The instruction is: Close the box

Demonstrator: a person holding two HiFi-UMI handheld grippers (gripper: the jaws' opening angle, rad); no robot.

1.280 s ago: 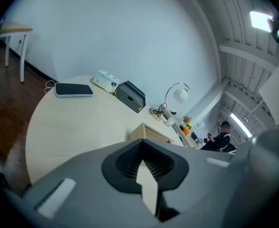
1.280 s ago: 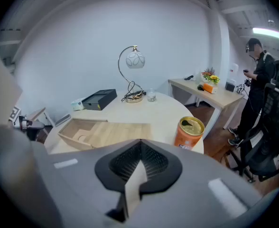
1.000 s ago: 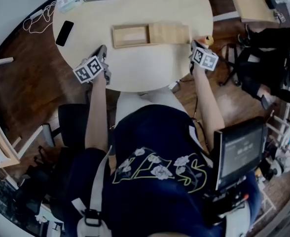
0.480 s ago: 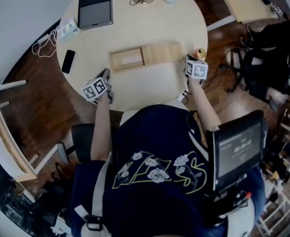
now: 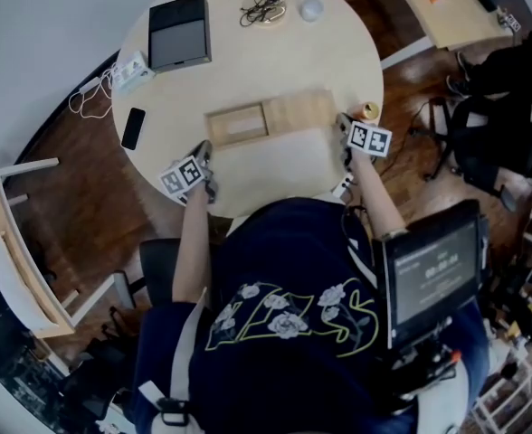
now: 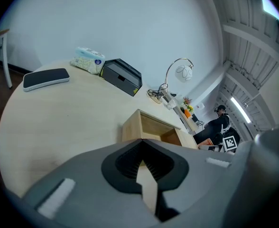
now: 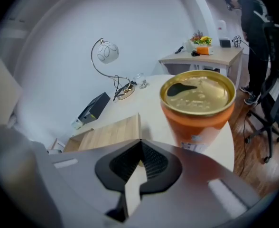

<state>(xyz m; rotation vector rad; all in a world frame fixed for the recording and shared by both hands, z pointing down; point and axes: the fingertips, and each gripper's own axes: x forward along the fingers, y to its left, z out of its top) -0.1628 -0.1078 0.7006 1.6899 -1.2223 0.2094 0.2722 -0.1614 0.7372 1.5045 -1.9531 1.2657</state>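
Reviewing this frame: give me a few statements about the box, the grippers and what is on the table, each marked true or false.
1. The wooden box is fully closed. False: its lid is slid partway off, and the left end stands open.
2. An orange can stands on the table close to the right gripper. True.
3. The left gripper is clamped on the lid. False: its jaws are together on nothing, and the lid is at the box's other end.
4. A black phone lies on the table to the left of the box. True.
5. The right gripper holds the can. False: its jaws are together and empty, and the can stands beside them.
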